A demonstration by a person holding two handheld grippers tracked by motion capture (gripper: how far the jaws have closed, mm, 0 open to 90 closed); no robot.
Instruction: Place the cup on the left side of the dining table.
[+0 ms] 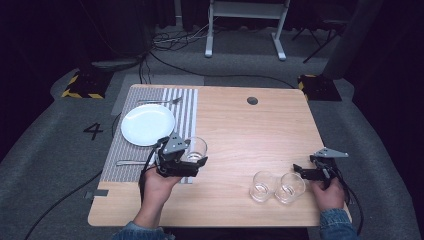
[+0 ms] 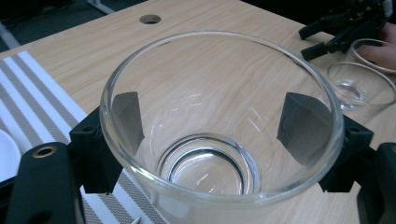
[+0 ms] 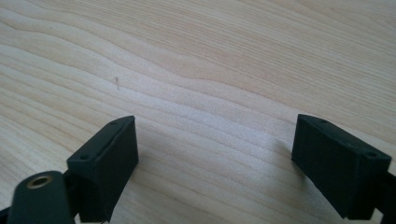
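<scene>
High view: left tongs point(image 1: 196, 161) pinch a glass point(image 1: 195, 148) at the placemat's point(image 1: 186, 107) edge; right tongs point(image 1: 298, 172) spread, beside two glasses point(image 1: 276, 186).

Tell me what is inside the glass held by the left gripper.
The glass looks empty: through its clear wall and base show the wooden table and the left gripper, a jaw on either side. The spot under its base is blurred by the thick bottom.

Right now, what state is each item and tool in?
left tool: shut on the glass, jaws outside its wall
glass: upright, empty, held at the placemat's edge
two glasses: upright, empty, side by side on the table
right tool: open, holding nothing
plate: empty, on the placemat
</scene>
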